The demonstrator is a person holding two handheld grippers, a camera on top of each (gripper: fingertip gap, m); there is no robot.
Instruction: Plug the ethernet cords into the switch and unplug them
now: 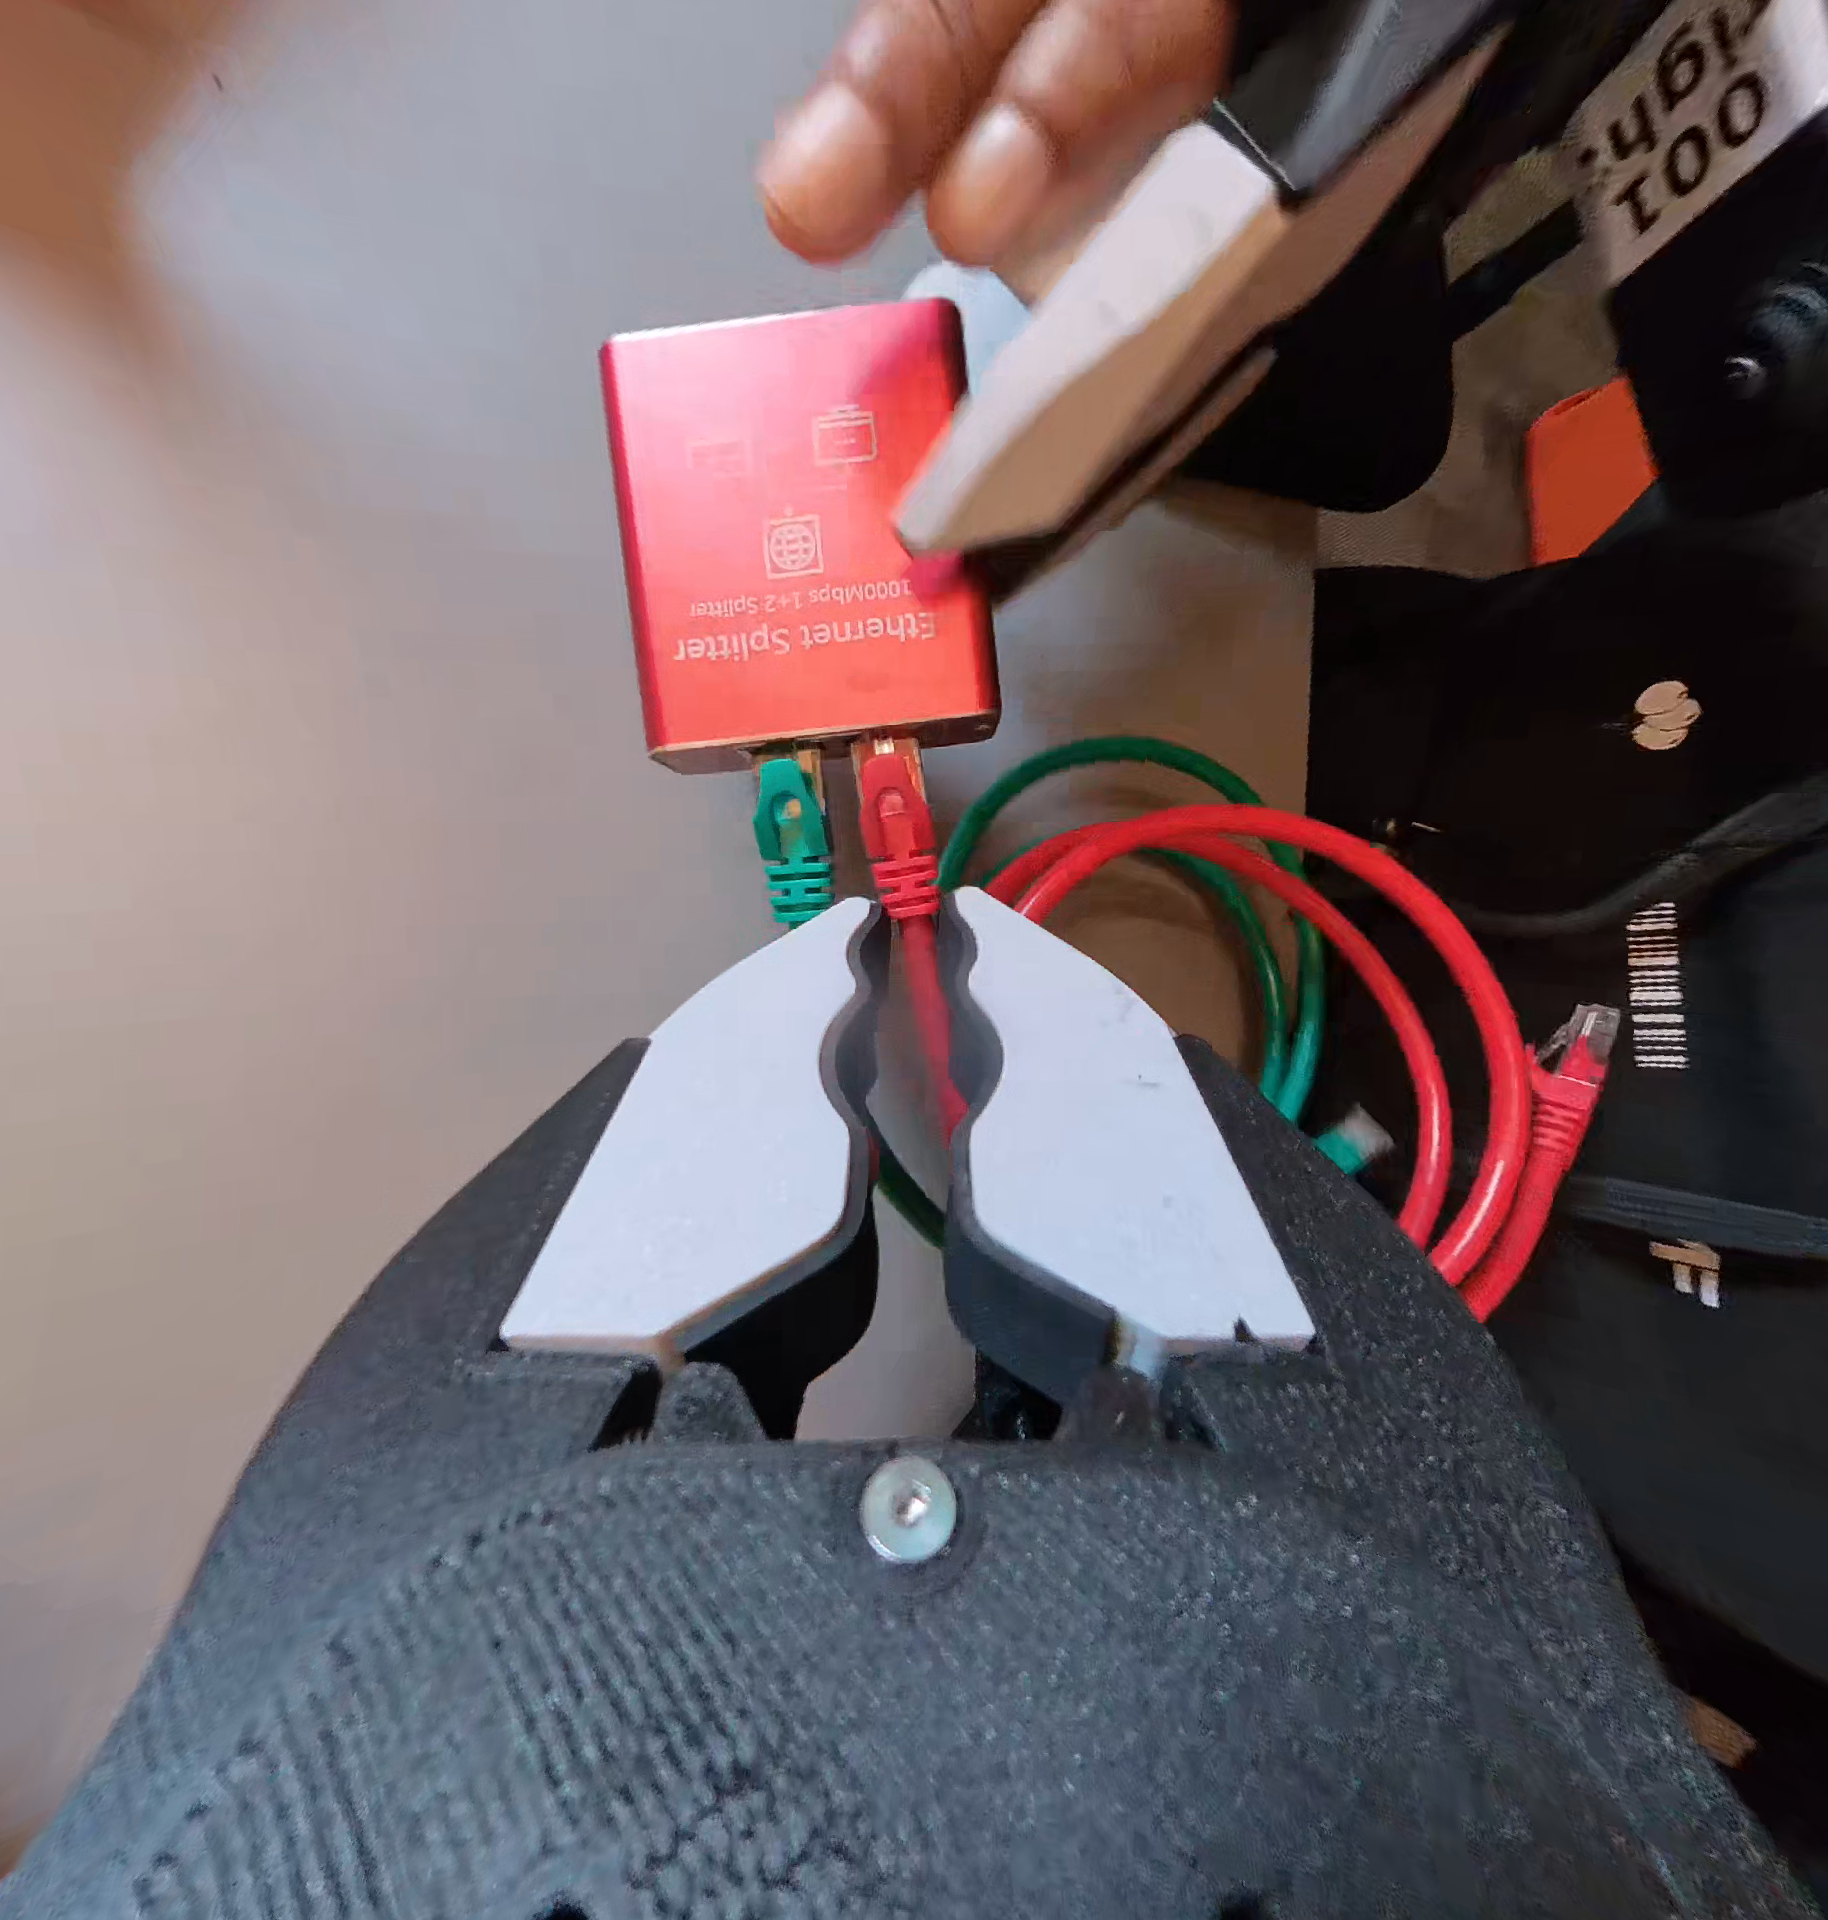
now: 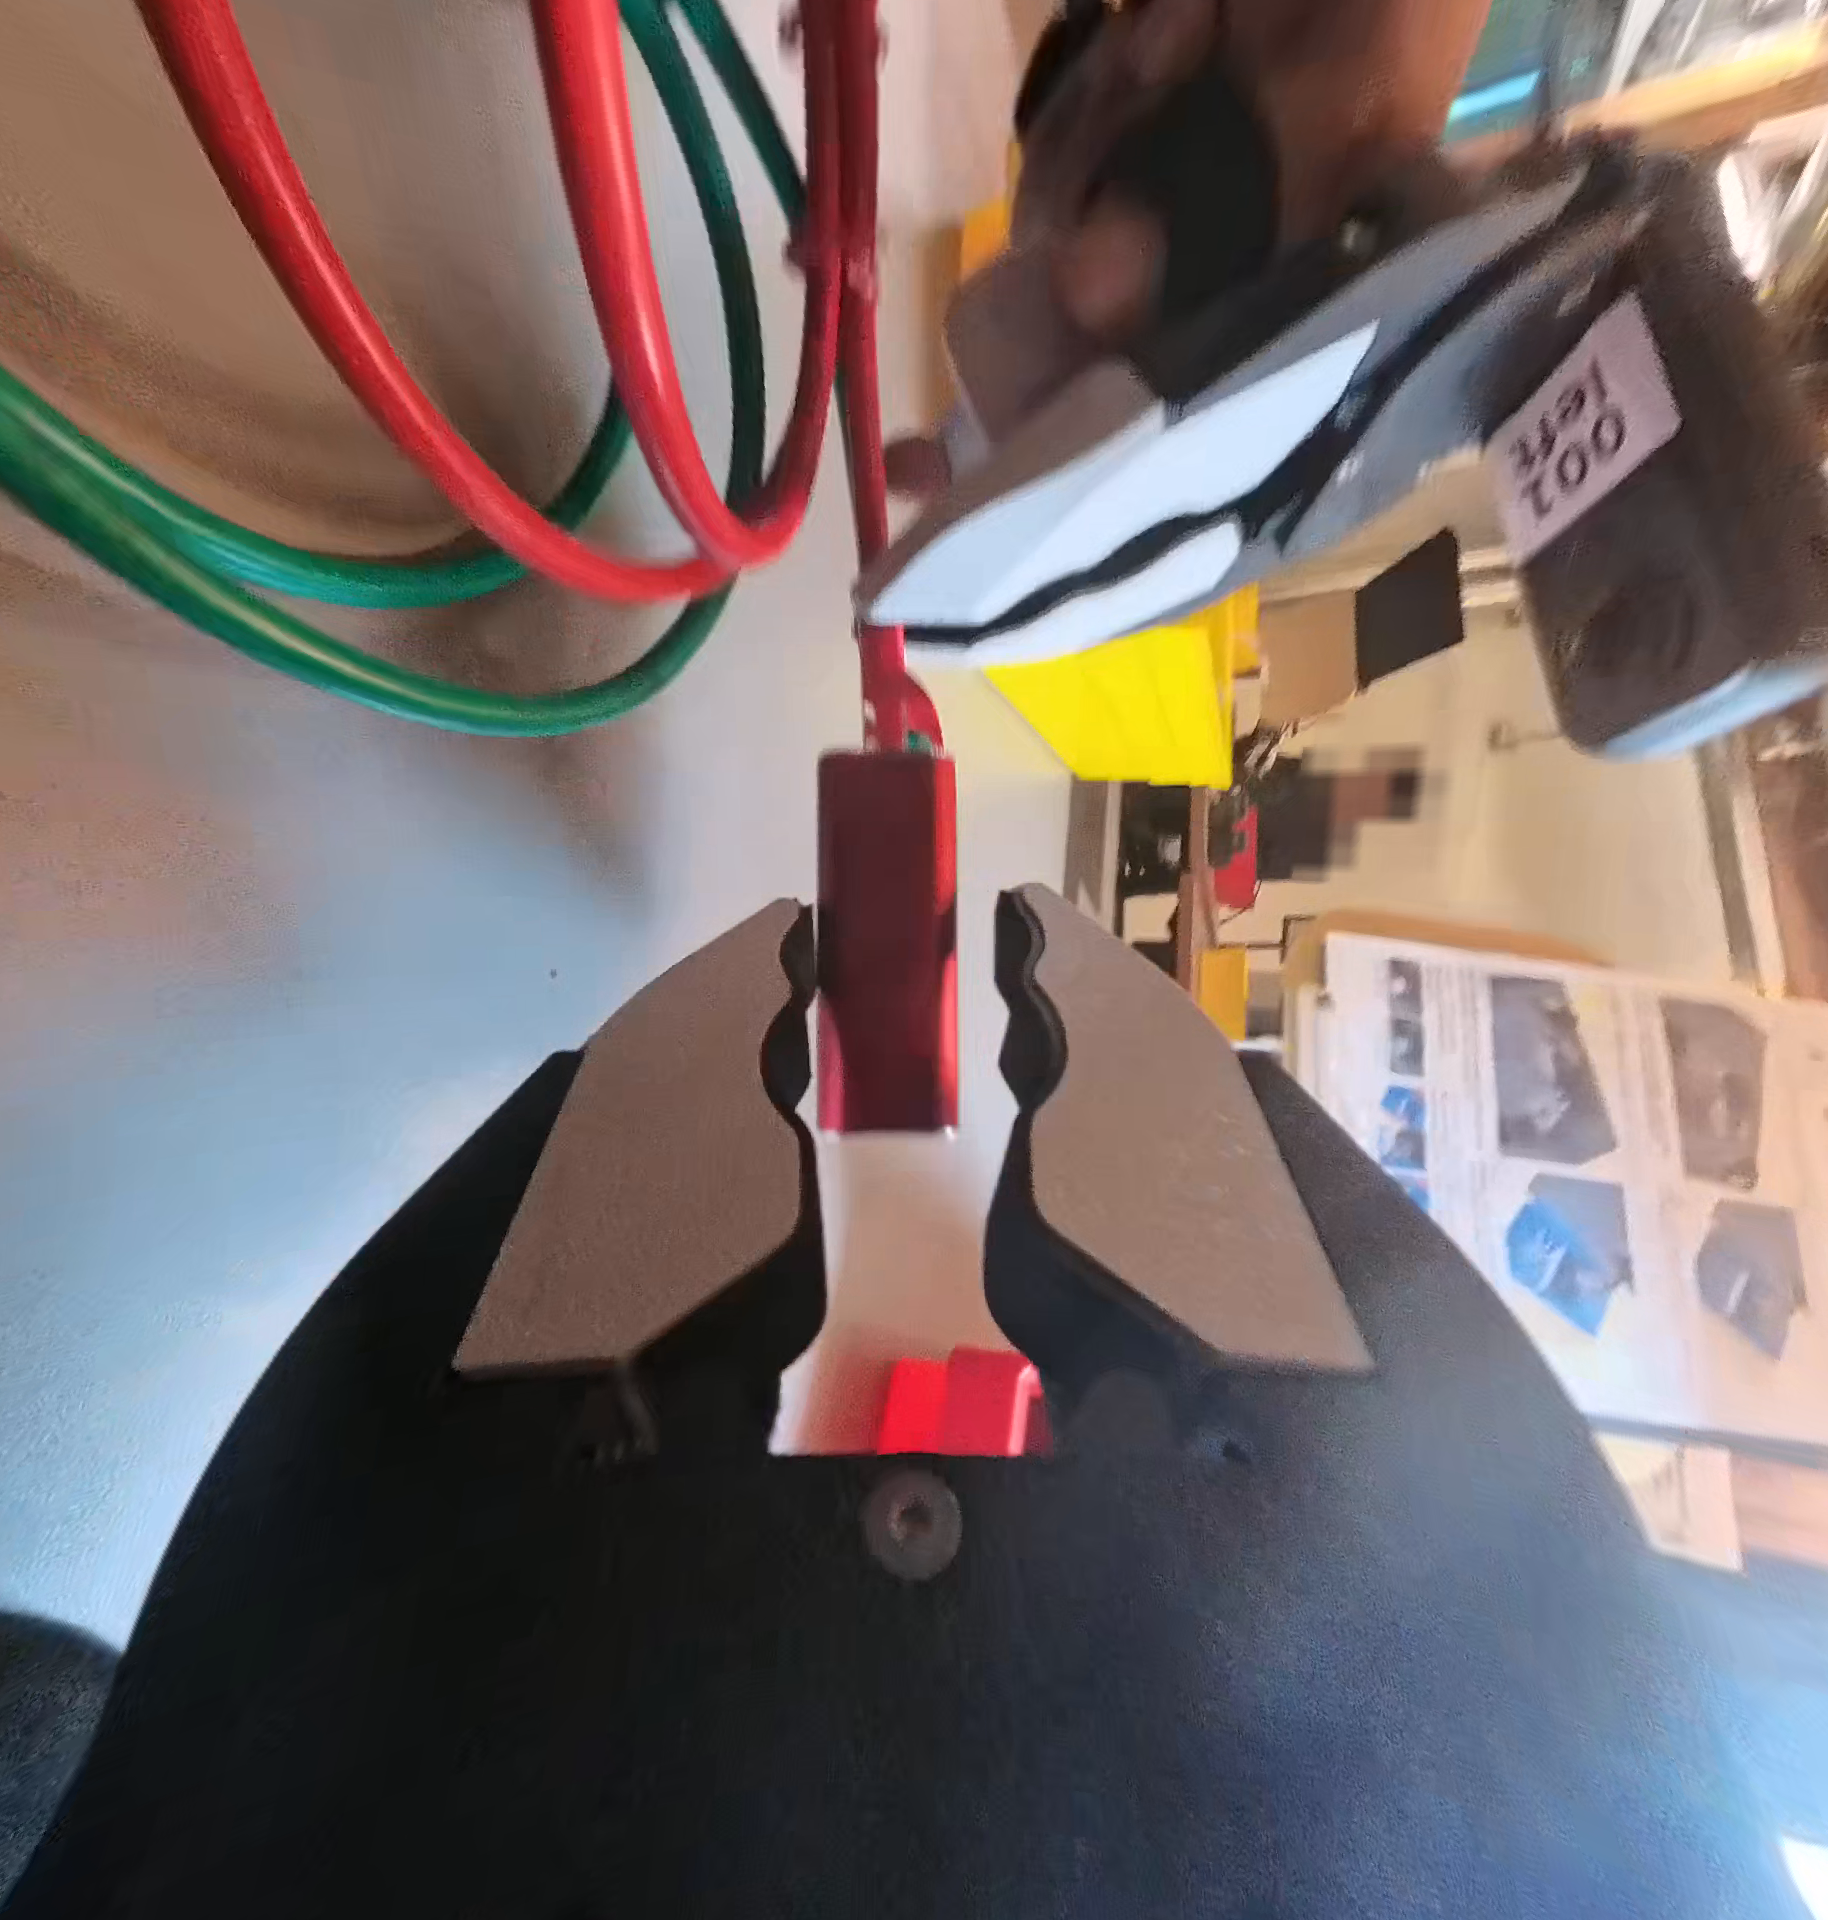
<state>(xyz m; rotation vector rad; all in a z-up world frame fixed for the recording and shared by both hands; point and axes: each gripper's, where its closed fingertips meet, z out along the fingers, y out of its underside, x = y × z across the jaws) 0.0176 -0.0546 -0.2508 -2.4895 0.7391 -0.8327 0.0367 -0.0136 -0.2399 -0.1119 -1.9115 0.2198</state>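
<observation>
A pale, bare wall (image 1: 370,727) fills the backdrop of the left wrist view, with dark black fabric bearing small white printed marks (image 1: 1658,987) along the right edge. In the right wrist view, a yellow bin (image 2: 1128,717) sits just past the edge of the pale worktop (image 2: 266,1039), and farther off, a printed poster with dark and blue photographs (image 2: 1575,1174) stands at the right of the view. Wooden shelving (image 2: 1720,94), blurred, occupies the upper right corner of that view, and a small red block (image 2: 957,1408) shows low in the centre; what carries it cannot be told.
</observation>
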